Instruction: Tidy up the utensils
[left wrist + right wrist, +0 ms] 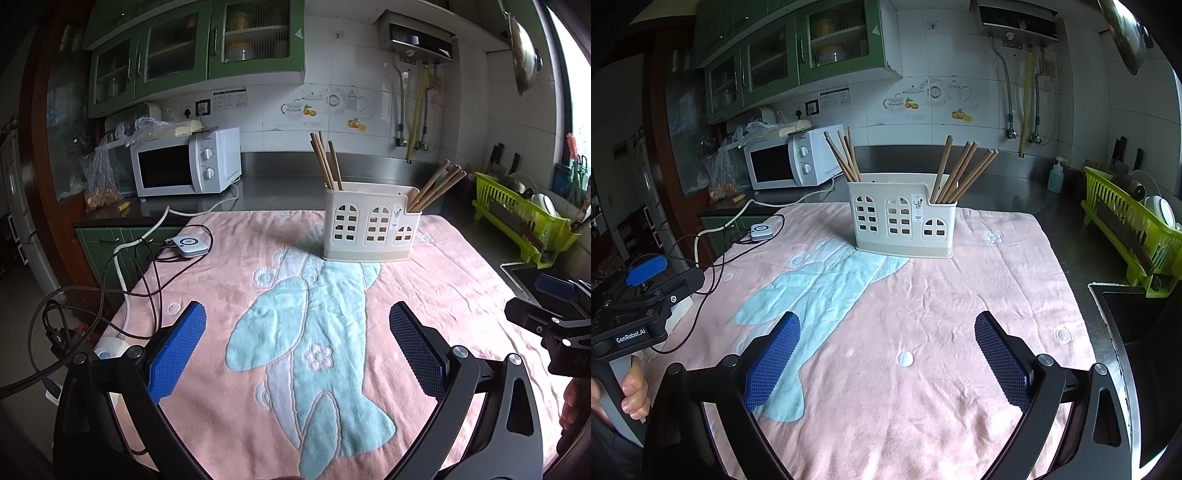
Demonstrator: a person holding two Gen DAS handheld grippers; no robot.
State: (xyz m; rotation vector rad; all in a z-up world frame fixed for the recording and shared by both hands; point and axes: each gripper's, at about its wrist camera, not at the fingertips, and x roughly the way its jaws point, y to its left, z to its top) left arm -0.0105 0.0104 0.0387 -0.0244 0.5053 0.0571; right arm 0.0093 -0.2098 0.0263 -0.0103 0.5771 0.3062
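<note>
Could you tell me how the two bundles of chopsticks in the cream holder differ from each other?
The left bundle stands in the tall end compartment of the cream holder; the right bundle sits in the low, stepped-down end. The left bundle leans left, packed tightly; the right bundle leans right and fans out more, with more sticks visible. Both are plain brown wooden chopsticks standing with their thicker ends up.

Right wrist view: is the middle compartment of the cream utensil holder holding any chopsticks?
No, the utensil holder has chopsticks only in its end compartments, a left bunch and a right bunch; nothing rises from the middle.
</note>
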